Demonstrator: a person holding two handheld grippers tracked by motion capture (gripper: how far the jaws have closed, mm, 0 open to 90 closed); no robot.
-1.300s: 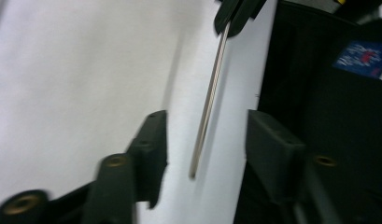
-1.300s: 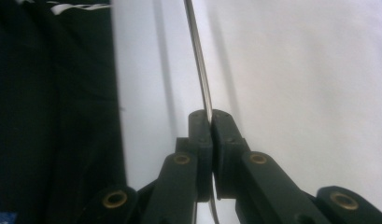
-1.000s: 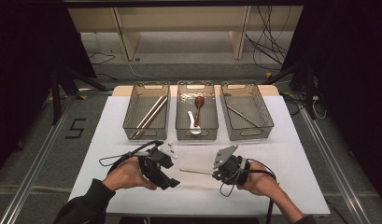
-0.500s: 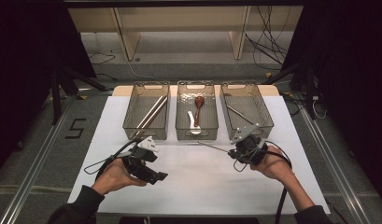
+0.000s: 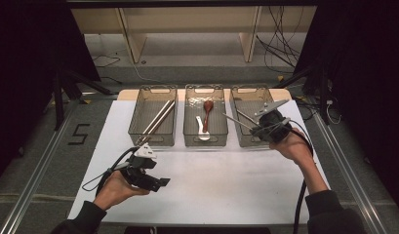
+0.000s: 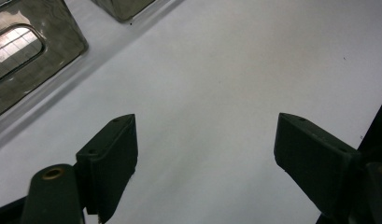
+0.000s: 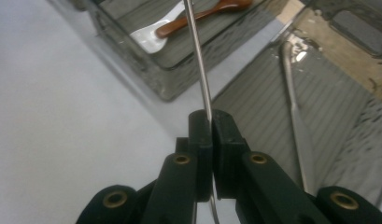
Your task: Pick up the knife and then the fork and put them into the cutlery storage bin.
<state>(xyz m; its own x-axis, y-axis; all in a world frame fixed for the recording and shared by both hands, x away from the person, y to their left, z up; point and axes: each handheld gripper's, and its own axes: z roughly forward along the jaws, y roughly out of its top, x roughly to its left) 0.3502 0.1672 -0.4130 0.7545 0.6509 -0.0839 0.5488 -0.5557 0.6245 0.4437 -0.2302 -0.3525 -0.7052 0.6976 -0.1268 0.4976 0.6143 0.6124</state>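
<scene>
My right gripper [image 5: 256, 128] is shut on a thin metal utensil [image 5: 236, 120] and hangs over the front of the right-hand bin [image 5: 246, 90]. The utensil's shaft sticks out to the left above the gap to the middle bin [image 5: 205, 88]. In the right gripper view the shaft [image 7: 198, 56] rises from between the closed jaws of the gripper [image 7: 212, 116]. My left gripper [image 5: 160, 184] is low over the white table [image 5: 226, 185] at the front left. Its jaws have just been opening and stand wide apart [image 6: 205, 135], with bare table between them.
Three clear bins stand in a row at the back of the table. The left bin [image 5: 138, 130] holds metal chopsticks [image 5: 158, 119]. The middle one holds a brown spoon [image 5: 207, 109] and a white spoon [image 5: 202, 132]. Another metal utensil [image 7: 296, 116] lies in the right bin.
My right hand has carried the metal utensil from the front middle up and right to the right bin. My left hand has drawn back to the left and lower.
</scene>
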